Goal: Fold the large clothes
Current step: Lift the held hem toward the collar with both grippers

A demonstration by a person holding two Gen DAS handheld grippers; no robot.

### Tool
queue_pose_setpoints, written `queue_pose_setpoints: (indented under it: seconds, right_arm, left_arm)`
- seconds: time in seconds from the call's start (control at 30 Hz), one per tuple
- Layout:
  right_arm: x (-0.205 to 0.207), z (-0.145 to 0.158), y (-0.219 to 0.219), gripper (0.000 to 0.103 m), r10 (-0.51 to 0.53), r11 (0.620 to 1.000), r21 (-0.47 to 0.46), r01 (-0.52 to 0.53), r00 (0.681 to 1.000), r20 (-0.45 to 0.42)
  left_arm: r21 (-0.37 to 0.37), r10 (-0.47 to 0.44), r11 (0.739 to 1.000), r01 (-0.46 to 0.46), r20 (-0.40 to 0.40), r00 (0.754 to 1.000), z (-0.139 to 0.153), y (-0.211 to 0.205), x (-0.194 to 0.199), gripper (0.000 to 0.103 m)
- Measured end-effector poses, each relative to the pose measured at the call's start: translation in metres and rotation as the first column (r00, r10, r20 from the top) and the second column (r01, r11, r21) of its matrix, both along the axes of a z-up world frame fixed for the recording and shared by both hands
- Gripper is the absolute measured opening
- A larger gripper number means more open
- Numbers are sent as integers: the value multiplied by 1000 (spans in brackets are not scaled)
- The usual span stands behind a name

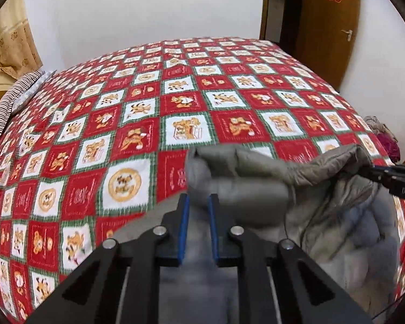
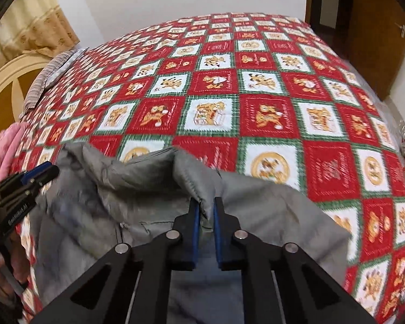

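Observation:
A grey padded jacket [image 1: 256, 172] hangs over the near edge of a bed with a red, white and green checked bedspread [image 1: 175, 100]. My left gripper [image 1: 198, 202] is shut on a bunched fold of the jacket at its left end. My right gripper [image 2: 205, 205] is shut on the jacket's stitched edge [image 2: 197, 183] at the other end. The jacket [image 2: 121, 189] sags between the two grippers, lifted off the bedspread [image 2: 256, 94]. The right gripper shows at the right edge of the left wrist view [image 1: 375, 171], and the left gripper at the left of the right wrist view [image 2: 44, 172].
A striped pillow [image 1: 10, 105] lies at the bed's far left. Pink cloth [image 2: 5, 156] sits at the left edge. A wooden door [image 1: 329, 21] stands at the far right, beige curtains [image 1: 8, 43] at the far left. Dark red and grey clothes [image 1: 386, 137] lie beside the bed on the right.

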State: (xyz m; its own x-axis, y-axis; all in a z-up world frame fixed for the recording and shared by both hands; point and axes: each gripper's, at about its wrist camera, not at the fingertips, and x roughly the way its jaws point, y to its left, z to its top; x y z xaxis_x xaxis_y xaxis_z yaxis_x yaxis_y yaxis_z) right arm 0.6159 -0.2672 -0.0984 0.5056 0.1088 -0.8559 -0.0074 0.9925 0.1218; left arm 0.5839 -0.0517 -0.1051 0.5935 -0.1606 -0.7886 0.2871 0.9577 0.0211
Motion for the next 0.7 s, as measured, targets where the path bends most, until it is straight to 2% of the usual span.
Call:
queue_pose_setpoints:
  seconds: [0.07, 0.13, 0.2, 0.23, 0.27, 0.33, 0.37, 0.43, 0.57, 0.7]
  right_arm:
    - [-15, -1, -4, 5, 0, 1000, -21, 0, 1000, 14]
    - [-26, -7, -8, 5, -9, 1000, -27, 10, 1000, 14]
    - [-31, -13, -12, 5, -14, 1000, -17, 14, 1000, 10]
    - [-33, -14, -12, 5, -18, 1000, -20, 18, 1000, 16]
    - [-33, -13, -13, 5, -20, 1000, -21, 20, 1000, 22]
    - [-31, -12, -11, 5, -17, 1000, -16, 17, 999, 32]
    - [-30, -10, -10, 5, -17, 1000, -16, 18, 999, 40]
    - [-26, -7, -10, 5, -17, 1000, -6, 18, 998, 53]
    - [-23, -4, -10, 5, -10, 1000, 3, 10, 997, 77]
    - [-26, -6, -6, 5, 29, 999, -36, -26, 996, 90]
  left_arm:
    - [37, -1, 999, 1, 13, 1000, -8, 1, -9, 15]
    - [26, 14, 1000, -14, 2, 1000, -12, 4, -9, 14]
    - [12, 66, 998, -67, 26, 997, -6, 10, -10, 23]
    - [3, 97, 995, -97, 26, 995, -1, 12, -9, 48]
    - [-29, 122, 992, -121, 33, 992, 6, 15, -5, 79]
    - [-39, 161, 987, -158, 85, 983, 17, 16, -2, 101]
    - [-45, 169, 985, -166, 101, 980, 20, 15, 1, 102]
    - [-65, 162, 985, -157, 76, 984, 19, 10, 15, 102]
    - [-28, 153, 988, -152, 10, 988, -2, -4, 42, 100]
    - [-23, 144, 989, -145, -27, 989, -14, -11, 50, 97]
